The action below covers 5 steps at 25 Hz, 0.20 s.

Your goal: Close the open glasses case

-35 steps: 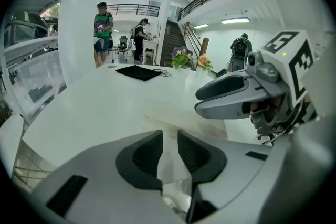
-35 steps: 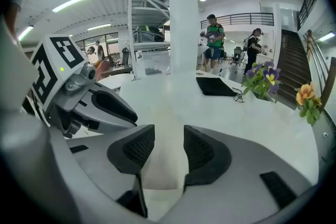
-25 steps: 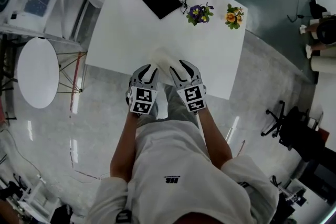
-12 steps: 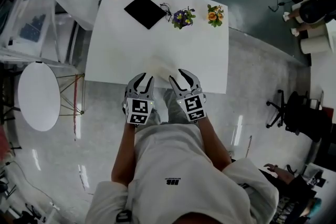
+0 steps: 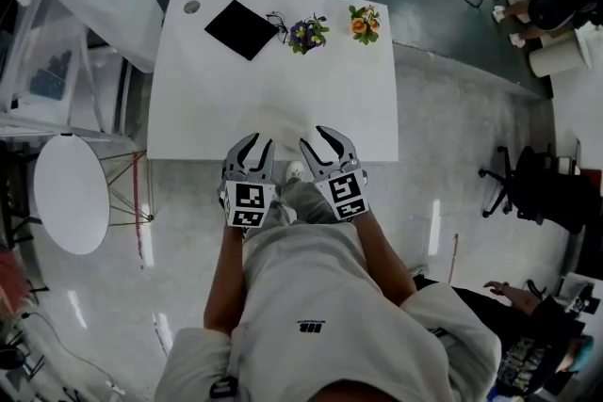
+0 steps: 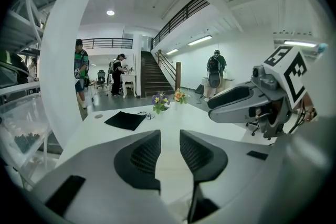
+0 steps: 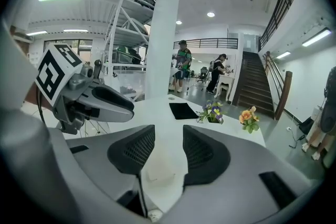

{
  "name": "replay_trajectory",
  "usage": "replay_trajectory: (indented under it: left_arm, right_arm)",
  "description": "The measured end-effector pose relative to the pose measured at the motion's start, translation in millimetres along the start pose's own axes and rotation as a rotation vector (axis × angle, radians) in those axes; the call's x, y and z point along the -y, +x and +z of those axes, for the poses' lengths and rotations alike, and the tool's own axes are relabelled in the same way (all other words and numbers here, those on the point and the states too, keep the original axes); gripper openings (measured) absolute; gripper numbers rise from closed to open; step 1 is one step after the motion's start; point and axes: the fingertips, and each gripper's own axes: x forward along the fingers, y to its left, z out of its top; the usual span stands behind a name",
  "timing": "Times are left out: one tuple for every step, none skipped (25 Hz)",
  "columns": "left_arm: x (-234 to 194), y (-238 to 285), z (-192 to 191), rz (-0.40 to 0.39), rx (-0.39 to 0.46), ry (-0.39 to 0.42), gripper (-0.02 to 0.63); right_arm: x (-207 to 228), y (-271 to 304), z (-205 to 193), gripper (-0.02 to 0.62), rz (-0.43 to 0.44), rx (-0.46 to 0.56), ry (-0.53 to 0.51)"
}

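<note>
A pale, whitish glasses case (image 5: 273,122) lies near the front edge of the white table (image 5: 358,99); it is faint against the tabletop and I cannot tell how far its lid stands open. The right gripper view shows this case (image 7: 156,174) low between the jaws. My left gripper (image 5: 252,144) and right gripper (image 5: 318,137) hover side by side at the front edge, just short of the case. Both are open with nothing between their fingers. From the left gripper (image 6: 170,152) I see bare tabletop ahead; the right gripper (image 7: 169,152) points the same way.
At the table's far side lie a flat black square (image 5: 242,28), a pair of glasses (image 5: 276,17), a purple flower pot (image 5: 306,33) and an orange flower pot (image 5: 363,22). A round white table (image 5: 66,193) stands left, an office chair (image 5: 518,193) right. People stand far off.
The head view has pulled back and shifted, so the table looks smaller and farther. Both grippers stay together at its front edge, still open and holding nothing.
</note>
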Motion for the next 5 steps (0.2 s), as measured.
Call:
replay_trajectory:
  left_arm:
    - [1.6, 2.8, 2.4, -0.001, 0.0, 0.005, 0.127]
    - [3.2, 6.0, 4.6, -0.002, 0.0, 0.009, 0.127]
    - [5.0, 9.5, 6.6, -0.005, -0.001, 0.01, 0.127]
    - [6.9, 13.0, 8.4, -0.007, -0.003, 0.009, 0.129]
    - [8.8, 16.4, 10.2, -0.009, -0.005, 0.009, 0.129]
  right_arm:
    - [3.2, -0.1, -0.2, 0.169, 0.0, 0.001, 0.003]
    - [6.9, 0.1, -0.4, 0.169, 0.0, 0.003, 0.006]
    - [10.7, 0.4, -0.6, 0.169, 0.0, 0.003, 0.008]
    - [14.5, 0.7, -1.0, 0.169, 0.0, 0.003, 0.01]
    - [18.3, 1.0, -1.3, 0.169, 0.001, 0.004, 0.012]
